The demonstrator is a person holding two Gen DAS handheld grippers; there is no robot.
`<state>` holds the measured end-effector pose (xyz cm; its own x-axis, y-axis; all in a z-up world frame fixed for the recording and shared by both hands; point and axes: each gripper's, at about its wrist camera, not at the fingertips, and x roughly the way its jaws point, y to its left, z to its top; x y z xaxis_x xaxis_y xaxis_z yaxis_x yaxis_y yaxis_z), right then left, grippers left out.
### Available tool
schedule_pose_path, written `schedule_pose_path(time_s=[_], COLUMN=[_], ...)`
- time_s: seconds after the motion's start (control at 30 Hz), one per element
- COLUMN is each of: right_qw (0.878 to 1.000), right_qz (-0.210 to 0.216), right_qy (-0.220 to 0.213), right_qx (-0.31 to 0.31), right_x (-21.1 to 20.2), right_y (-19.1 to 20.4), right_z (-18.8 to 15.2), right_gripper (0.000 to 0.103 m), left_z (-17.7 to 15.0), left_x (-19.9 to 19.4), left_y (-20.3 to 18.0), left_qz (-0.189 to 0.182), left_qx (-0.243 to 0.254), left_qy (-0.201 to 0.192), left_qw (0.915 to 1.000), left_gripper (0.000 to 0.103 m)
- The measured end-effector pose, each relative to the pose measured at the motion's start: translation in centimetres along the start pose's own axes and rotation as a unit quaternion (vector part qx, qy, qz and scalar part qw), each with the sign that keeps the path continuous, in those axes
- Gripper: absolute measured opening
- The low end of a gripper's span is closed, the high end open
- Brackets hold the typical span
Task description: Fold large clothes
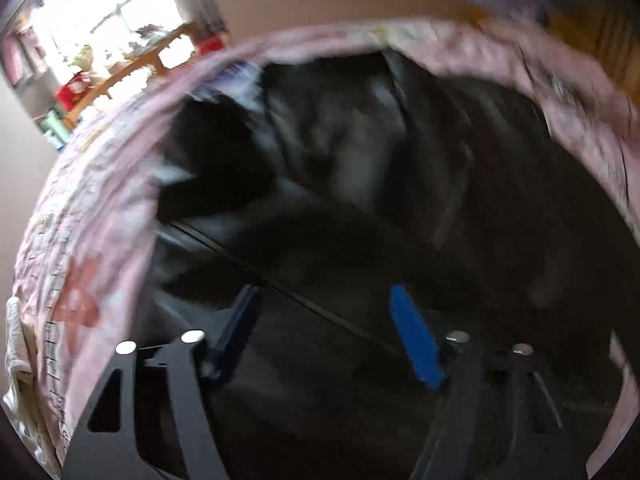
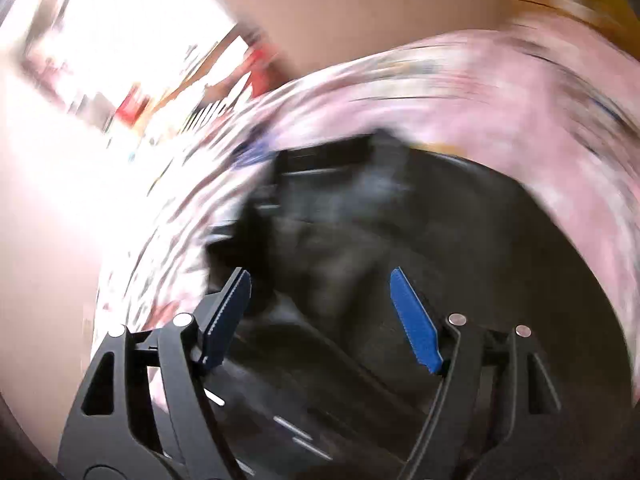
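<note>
A: Nearest the lens, left view: left gripper [image 1: 324, 320], blue pads [image 1: 416, 336] apart, nothing between them.

B: And beneath it?

A: A dark garment [image 1: 360, 184], rumpled, spread over a pink patterned bedcover [image 1: 80, 248].

B: Right view?

A: Right gripper [image 2: 320, 312], jaws likewise parted and empty, above the same dark garment [image 2: 360, 248]. Blur hides the finer folds. A bright window [image 1: 104, 20] stands beyond.

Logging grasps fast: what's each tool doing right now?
Left tool: open, nothing between the pads, over the dark garment.
Right tool: open, holding nothing, above the same garment.
</note>
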<state>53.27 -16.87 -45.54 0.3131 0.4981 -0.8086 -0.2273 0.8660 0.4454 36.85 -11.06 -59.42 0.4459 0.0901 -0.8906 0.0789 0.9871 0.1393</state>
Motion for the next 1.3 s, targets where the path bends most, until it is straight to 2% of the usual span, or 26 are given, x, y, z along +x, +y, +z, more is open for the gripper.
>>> schedule_pose_path(time_s=[0.03, 0.07, 0.13, 0.2, 0.3, 0.37, 0.4, 0.43, 0.5, 0.53, 0.57, 0.63, 0.67, 0.8, 0.83, 0.9, 0.97, 1.03, 1.1, 1.2, 1.3], right_qw=[0.999, 0.997, 0.991, 0.986, 0.976, 0.961, 0.959, 0.960, 0.960, 0.959, 0.959, 0.964, 0.967, 0.982, 0.988, 0.991, 0.992, 0.996, 0.996, 0.993, 0.991], right_qz=[-0.006, -0.017, -0.035, -0.043, -0.088, -0.143, -0.150, -0.139, -0.137, -0.138, -0.142, -0.128, -0.122, -0.046, 0.001, 0.058, 0.016, -0.003, 0.013, 0.033, 0.059], right_qy=[0.040, 0.060, 0.119, 0.149, 0.186, 0.222, 0.231, 0.234, 0.234, 0.234, 0.230, 0.202, 0.188, 0.140, 0.120, 0.090, 0.063, 0.058, 0.055, 0.038, 0.023], right_qx=[-0.029, -0.041, -0.054, -0.060, -0.076, -0.077, -0.067, -0.058, -0.070, -0.080, -0.091, -0.117, -0.125, -0.118, -0.098, -0.085, -0.110, -0.072, -0.062, -0.102, -0.121], right_x=[3.2, 5.0, 10.0, 13.3, 17.2, 19.6, 20.2, 20.9, 21.6, 21.9, 22.0, 21.6, 21.1, 18.5, 17.5, 17.4, 18.6, 19.5, 19.1, 15.7, 11.2], right_y=[2.6, 4.1, 7.1, 9.0, 10.3, 10.3, 10.0, 10.1, 10.8, 11.3, 11.8, 13.0, 13.6, 15.2, 14.7, 14.0, 13.7, 12.3, 12.7, 14.1, 13.5], right_z=[2.4, 3.6, 5.6, 6.6, 6.8, 6.3, 5.9, 5.7, 5.2, 4.9, 4.6, 4.3, 4.4, 5.2, 6.0, 7.5, 8.0, 8.4, 8.0, 7.2, 6.0], right_gripper=[0.071, 0.071, 0.071, 0.071, 0.071, 0.071, 0.071, 0.071, 0.071, 0.062, 0.058, 0.042, 0.039, 0.034, 0.027, 0.018, 0.000, 0.000, 0.000, 0.000, 0.000], left_z=[-0.4, -1.3, -2.5, -3.2, -3.2, -3.3, -3.3, -3.4, -3.3, -3.4, -3.5, -3.7, -3.6, -3.7, -3.6, -3.2, -2.9, -3.2, -3.3, -2.9, -2.4], left_x=[0.9, 2.0, 2.5, 2.8, 3.1, 3.2, 3.2, 3.0, 2.7, 2.5, 2.5, 2.5, 2.5, 2.2, 2.4, 3.3, 4.2, 4.4, 4.4, 4.6, 4.6], left_y=[-0.7, -1.7, -2.8, -3.3, -2.9, -2.7, -2.7, -2.9, -3.3, -3.6, -3.6, -3.7, -3.6, -2.8, -2.1, -0.2, 0.2, -0.5, -0.7, -0.4, -0.6], left_qz=[-0.006, -0.014, 0.006, 0.013, 0.002, -0.006, -0.006, -0.006, -0.008, -0.007, -0.005, -0.008, -0.010, -0.001, 0.000, -0.020, -0.043, -0.035, -0.032, -0.041, -0.035], left_qx=[0.008, 0.017, 0.030, 0.035, 0.024, 0.031, 0.037, 0.044, 0.057, 0.066, 0.072, 0.080, 0.078, 0.081, 0.071, 0.026, 0.019, 0.037, 0.044, 0.031, 0.031], left_qy=[0.012, 0.030, 0.018, 0.009, 0.008, 0.001, -0.004, -0.009, -0.014, -0.018, -0.021, -0.025, -0.024, -0.030, -0.028, -0.013, 0.003, -0.004, -0.008, 0.006, 0.012], left_qw=[0.9999, 0.9993, 0.9994, 0.9993, 0.9997, 0.9995, 0.9993, 0.9990, 0.9983, 0.9977, 0.9972, 0.9965, 0.9966, 0.9963, 0.9971, 0.9994, 0.9989, 0.9987, 0.9985, 0.9987, 0.9989], left_gripper=[0.059, 0.057, 0.056, 0.056, 0.056, 0.056, 0.056, 0.056, 0.054, 0.054, 0.054, 0.054, 0.054, 0.053, 0.053, 0.053, 0.054, 0.054, 0.054, 0.054, 0.054])
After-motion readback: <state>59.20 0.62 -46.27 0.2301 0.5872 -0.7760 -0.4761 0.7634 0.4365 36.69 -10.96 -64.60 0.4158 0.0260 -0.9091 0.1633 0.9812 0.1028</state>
